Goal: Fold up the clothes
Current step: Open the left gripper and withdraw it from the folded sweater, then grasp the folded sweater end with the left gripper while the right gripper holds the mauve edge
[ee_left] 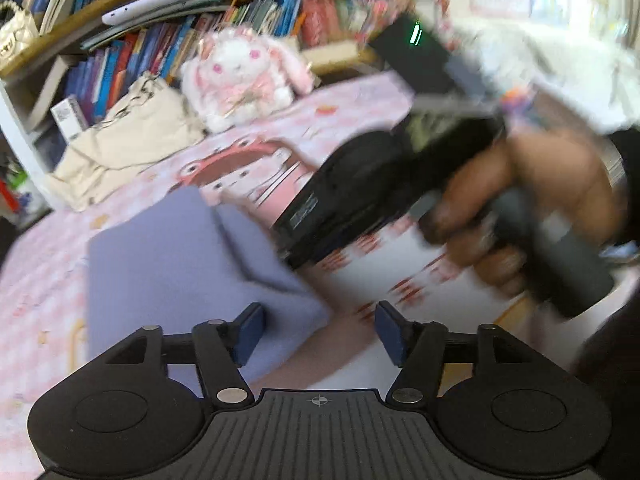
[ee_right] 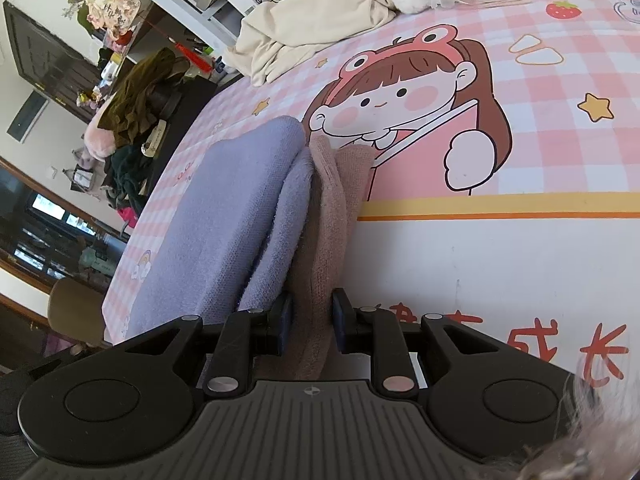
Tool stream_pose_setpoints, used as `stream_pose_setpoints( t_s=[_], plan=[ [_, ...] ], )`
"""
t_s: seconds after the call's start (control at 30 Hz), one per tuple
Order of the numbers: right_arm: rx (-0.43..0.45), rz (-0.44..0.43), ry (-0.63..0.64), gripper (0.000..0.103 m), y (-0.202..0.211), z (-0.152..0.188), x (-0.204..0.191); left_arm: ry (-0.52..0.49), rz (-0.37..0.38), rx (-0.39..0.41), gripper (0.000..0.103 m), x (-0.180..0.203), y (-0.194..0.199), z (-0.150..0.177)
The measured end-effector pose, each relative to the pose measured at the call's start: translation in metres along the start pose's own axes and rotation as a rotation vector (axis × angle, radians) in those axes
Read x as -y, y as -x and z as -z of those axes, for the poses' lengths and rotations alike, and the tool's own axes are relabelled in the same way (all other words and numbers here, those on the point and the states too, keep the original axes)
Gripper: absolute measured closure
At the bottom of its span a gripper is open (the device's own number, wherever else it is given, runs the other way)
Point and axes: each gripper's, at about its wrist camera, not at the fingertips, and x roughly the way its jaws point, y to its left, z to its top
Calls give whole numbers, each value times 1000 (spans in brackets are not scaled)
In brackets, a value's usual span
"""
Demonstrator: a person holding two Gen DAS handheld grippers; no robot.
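Right wrist: right gripper clamps pink cloth beside lavender cloth; left gripper gapes

A lavender towel lies beside a dusty pink towel on a pink-and-white checked bedsheet printed with a cartoon girl in a pink frog hat, red strawberries, yellow stars and red characters. Black grippers have dark blue pads.

blurred hand, blurred bookshelf
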Motion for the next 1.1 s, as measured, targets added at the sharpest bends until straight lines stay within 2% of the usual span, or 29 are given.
stream_pose_setpoints(
  t_s=[0.1,0.2,0.3,0.4,0.6,0.63,0.7,0.8,0.87,0.93,1.1],
  plan=[
    [1,-1,-16,83,1,0,1,8,60,49,40,-2,17,-5],
    [1,6,-28,83,1,2,1,64,88,153,40,-13,41,-14],
    [1,17,-44,83,3,3,0,153,39,231,33,-38,53,-21],
    [10,39,-62,77,10,6,-1,230,-32,217,33,-62,47,-11],
    [106,53,-105,76,38,2,1,354,-155,163,33,-103,28,18],
    [121,45,-111,71,42,0,0,374,-171,154,33,-110,25,22],
    [140,28,-111,63,46,-5,-6,389,-148,144,33,-114,18,30],
    [149,6,-105,61,46,-12,-16,346,-104,82,32,-113,3,42],
    [135,2,-93,60,38,-17,-25,265,-110,79,29,-105,0,49],
    [121,18,-73,60,26,-21,-34,195,-106,76,26,-99,-2,53],
    [71,92,-76,56,-12,-33,-40,143,-72,82,23,-98,-4,59]
  ],
)
